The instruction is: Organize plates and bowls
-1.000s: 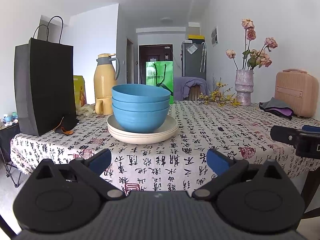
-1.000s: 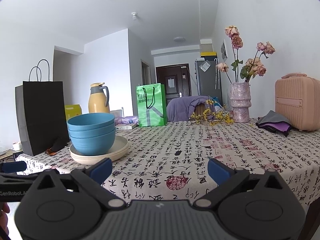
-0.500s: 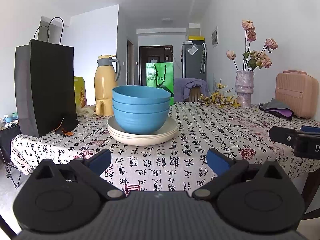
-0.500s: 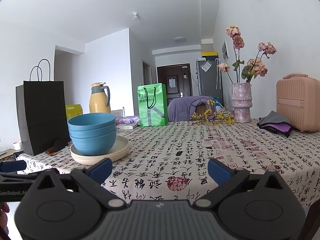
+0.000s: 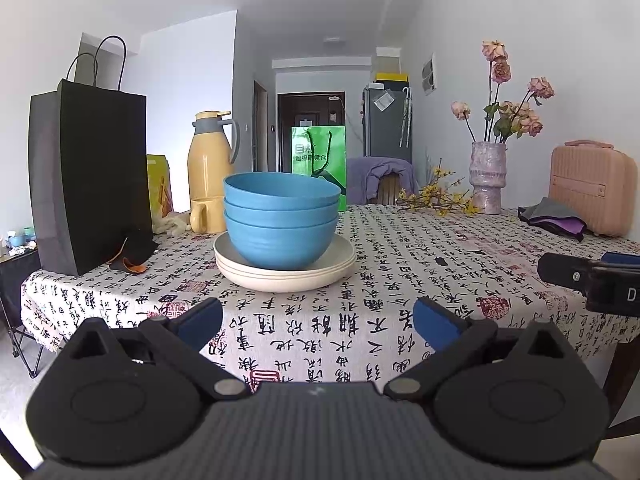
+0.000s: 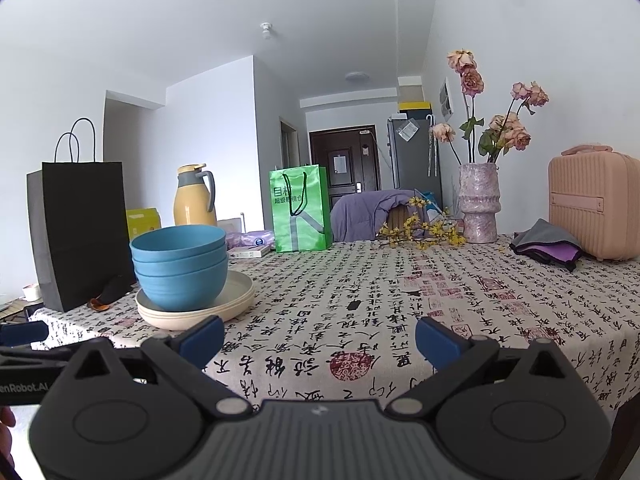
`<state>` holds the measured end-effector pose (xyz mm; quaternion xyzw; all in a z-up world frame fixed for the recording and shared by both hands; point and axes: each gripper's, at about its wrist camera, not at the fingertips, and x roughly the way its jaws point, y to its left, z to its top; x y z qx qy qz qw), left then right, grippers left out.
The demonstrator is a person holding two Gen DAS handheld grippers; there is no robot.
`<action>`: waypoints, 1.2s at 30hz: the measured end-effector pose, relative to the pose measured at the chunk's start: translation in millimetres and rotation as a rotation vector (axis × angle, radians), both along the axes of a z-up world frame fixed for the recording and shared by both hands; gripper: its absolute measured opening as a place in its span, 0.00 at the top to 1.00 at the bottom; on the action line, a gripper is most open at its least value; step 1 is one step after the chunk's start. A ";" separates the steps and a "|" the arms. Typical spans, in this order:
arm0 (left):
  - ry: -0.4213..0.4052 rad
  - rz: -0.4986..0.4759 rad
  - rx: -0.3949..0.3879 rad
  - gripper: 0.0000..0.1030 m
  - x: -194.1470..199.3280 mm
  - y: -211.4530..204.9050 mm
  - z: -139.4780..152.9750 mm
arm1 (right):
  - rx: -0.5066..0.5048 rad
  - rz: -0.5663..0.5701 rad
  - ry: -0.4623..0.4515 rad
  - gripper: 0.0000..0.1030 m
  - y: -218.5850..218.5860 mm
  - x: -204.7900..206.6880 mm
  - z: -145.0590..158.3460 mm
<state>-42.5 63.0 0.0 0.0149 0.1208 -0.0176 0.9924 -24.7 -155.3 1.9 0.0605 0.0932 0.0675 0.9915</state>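
Note:
Three blue bowls (image 5: 280, 220) (image 6: 180, 268) sit nested on a stack of cream plates (image 5: 340, 264) (image 6: 240, 296), on a table covered with a calligraphy-print cloth (image 5: 400, 272) (image 6: 400, 300). My left gripper (image 5: 318, 320) stands open just off the table's front edge, straight in front of the stack, holding nothing. My right gripper (image 6: 318, 338) is open too, lower right of the stack and empty. Its black body shows at the right edge of the left wrist view, and the left gripper's body shows at the left edge of the right wrist view.
A black paper bag (image 5: 88, 176) stands left of the stack, a yellow thermos (image 5: 210, 160) and mug (image 5: 206, 220) behind it. A green bag (image 6: 300, 208), a vase of dried roses (image 6: 478, 204), folded cloth (image 6: 546, 242) and a pink case (image 6: 592, 204) line the far and right sides.
Both views have shifted very slightly; the stack sits a touch lower in the frames. The bowls and plates have not moved and both grippers stay open.

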 end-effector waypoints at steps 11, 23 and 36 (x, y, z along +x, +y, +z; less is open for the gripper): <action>0.008 -0.002 -0.001 0.00 0.0 0.1 -1.4 | 0.003 -0.005 0.005 0.01 -1.1 0.1 -1.2; 0.009 -0.004 0.000 0.00 0.4 -0.6 -2.2 | 0.001 -0.005 0.001 0.01 -0.2 -0.2 -0.6; 0.006 -0.010 0.003 0.00 0.3 -1.7 -2.8 | 0.004 -0.004 -0.004 0.01 -0.8 -1.4 0.6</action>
